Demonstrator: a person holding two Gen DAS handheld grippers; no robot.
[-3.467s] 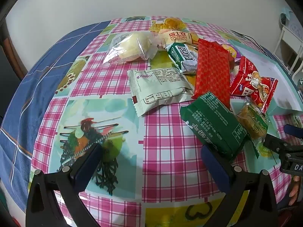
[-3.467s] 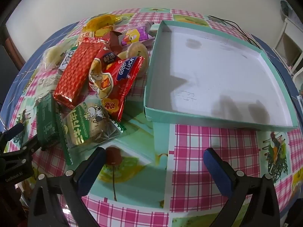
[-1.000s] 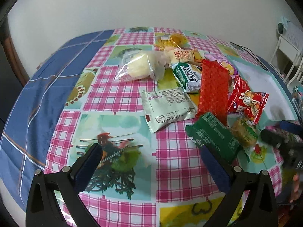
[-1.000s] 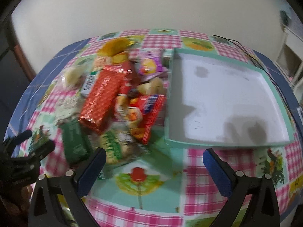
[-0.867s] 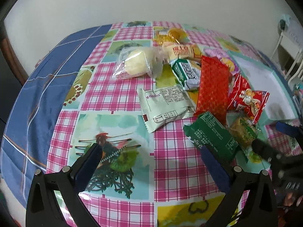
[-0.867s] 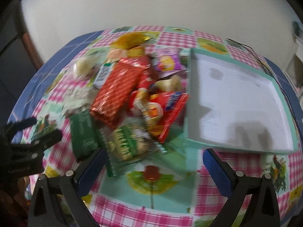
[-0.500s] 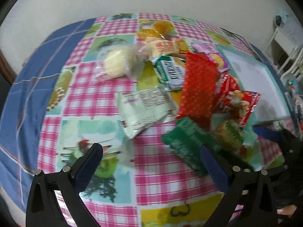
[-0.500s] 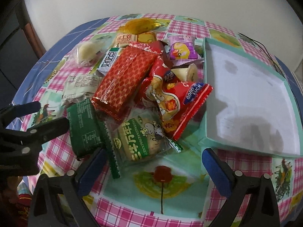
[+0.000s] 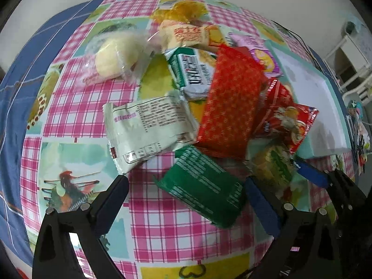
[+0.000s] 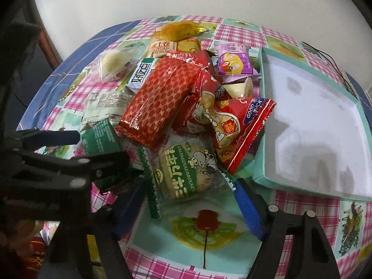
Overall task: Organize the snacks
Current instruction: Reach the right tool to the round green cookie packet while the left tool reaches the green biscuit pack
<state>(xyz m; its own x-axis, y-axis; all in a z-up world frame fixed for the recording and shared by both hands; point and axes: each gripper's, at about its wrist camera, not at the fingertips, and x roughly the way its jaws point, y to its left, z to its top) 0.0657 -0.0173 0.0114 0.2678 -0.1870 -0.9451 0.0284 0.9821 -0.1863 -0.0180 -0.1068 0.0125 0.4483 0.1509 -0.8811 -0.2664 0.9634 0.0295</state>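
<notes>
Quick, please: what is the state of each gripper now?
Left gripper: open, around the dark green packet.
Right gripper: closing around the clear cookie packet.

Both wrist fisheyes look steeply down, close over the snack pile [image 9: 209,88]. Left view sits on the pile's left; right view nearer the teal tray [image 10: 262,158]. Shared: green packet [image 9: 204,190], red patterned packet [image 10: 160,97], tray.

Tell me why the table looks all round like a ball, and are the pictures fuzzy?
In both wrist views the fisheye lens bends the tablecloth into a dome with dark corners. The left wrist view is slightly smeared, especially the green packet. The right wrist view is sharper: the cow-print snack reads clearly, glare glints on the red patterned packet, and grey shadows lie in the tray.
</notes>
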